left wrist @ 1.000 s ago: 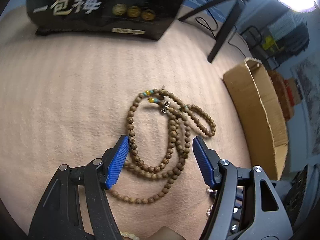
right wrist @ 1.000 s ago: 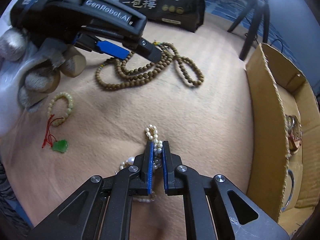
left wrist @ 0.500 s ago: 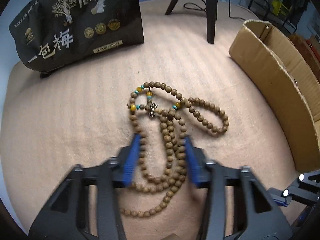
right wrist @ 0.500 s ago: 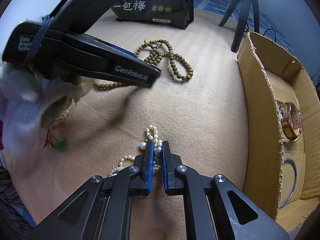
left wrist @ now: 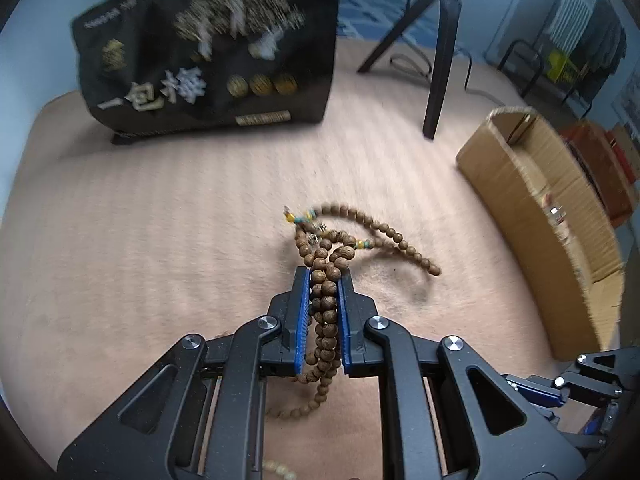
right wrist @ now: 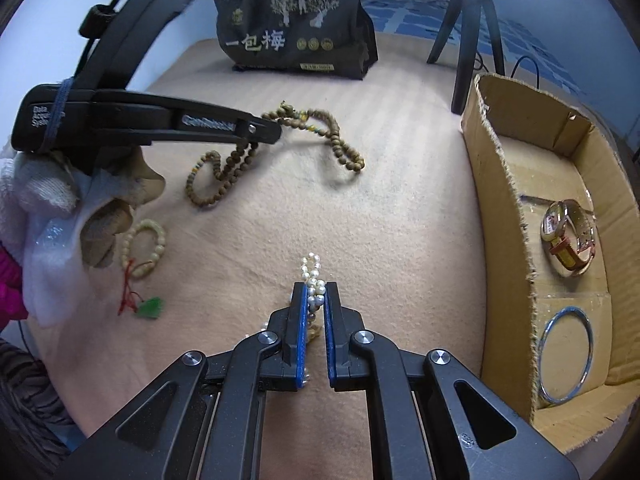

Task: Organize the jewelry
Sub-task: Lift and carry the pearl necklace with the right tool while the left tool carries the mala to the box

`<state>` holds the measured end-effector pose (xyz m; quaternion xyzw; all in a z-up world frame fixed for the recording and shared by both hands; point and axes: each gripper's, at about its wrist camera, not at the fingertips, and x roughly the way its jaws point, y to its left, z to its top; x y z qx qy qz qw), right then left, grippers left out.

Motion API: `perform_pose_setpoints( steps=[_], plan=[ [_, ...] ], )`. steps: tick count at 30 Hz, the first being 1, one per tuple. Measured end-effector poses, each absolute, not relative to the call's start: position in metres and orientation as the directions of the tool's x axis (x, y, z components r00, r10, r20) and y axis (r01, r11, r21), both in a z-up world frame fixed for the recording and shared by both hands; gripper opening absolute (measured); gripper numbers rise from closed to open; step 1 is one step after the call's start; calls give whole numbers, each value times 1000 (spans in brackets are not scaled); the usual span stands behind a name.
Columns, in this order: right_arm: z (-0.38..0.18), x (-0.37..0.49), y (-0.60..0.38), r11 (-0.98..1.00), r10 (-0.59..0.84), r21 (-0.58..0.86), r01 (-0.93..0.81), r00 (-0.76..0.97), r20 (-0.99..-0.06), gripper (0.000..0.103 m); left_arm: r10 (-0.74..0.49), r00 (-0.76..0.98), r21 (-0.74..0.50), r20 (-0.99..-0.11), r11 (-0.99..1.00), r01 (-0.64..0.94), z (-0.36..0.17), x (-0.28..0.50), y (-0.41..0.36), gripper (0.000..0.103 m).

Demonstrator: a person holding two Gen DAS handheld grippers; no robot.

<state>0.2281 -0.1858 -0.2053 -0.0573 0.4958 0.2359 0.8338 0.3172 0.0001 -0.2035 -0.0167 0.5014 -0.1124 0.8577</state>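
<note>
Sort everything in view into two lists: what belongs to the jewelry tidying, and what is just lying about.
Part of the job:
wooden bead necklace, clamped in the left gripper
pearl strand, clamped in the right gripper
pale bead bracelet
green pendant
cardboard box holding a watch and a silver bangle

Just lying about:
black printed bag
tripod

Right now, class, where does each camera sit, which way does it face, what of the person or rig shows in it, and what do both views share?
Left wrist: rides the left gripper, facing forward and down at the wooden bead necklace clamped in its fingers; only the gripper shows.
Right wrist: rides the right gripper, facing forward over the beige cloth; its fingers grip a pearl strand, and the gloved left hand shows.
Shared: necklace, black bag, cardboard box.
</note>
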Motion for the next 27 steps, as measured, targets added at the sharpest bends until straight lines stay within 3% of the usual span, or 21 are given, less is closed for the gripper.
perform_pose_setpoints(
  steps=[7,27],
  plan=[
    [-172,219,-189,881,367,145,-450,456,-811,6,-249,531,-190,-810,968,164,-161,297,26,11],
    [-74,188,-234,913,390,173,-369,674,-628,6,-367,630,-289,-684,930,227,-75,264,1,11]
  ],
)
